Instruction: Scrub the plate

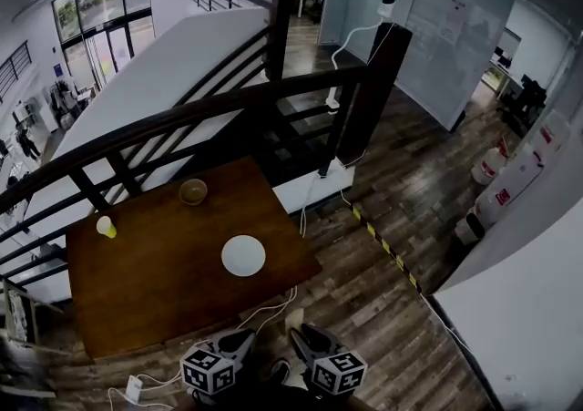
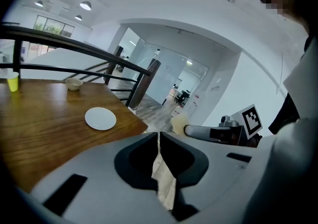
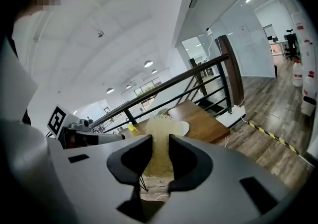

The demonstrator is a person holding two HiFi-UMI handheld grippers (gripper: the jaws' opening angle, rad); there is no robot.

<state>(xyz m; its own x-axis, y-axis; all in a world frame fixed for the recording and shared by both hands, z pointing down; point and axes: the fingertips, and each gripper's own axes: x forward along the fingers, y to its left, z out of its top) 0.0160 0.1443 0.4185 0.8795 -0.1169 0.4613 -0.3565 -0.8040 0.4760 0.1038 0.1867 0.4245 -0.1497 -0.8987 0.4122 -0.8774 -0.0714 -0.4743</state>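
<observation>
Head view: white plate (image 1: pixel 243 255) lay on wooden counter (image 1: pixel 164 295) nr its front-right edge; bowl (image 1: pixel 192 191) & yellow cup (image 1: pixel 107 227) sat farther back. Left tool (image 1: pixel 235 344) & right tool (image 1: pixel 308 344) were low, off the counter.

Left gripper view: left tool pressed shut on pale cloth (image 2: pixel 164 181), w/ plate well apart.

Right gripper view: right tool pinched yellow sponge (image 3: pixel 159 148), plate partly behind it.

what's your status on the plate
Left tool shut on a cloth, right tool shut on a sponge. Plate on the table, untouched, tools short of it. Nothing in the way.
</observation>
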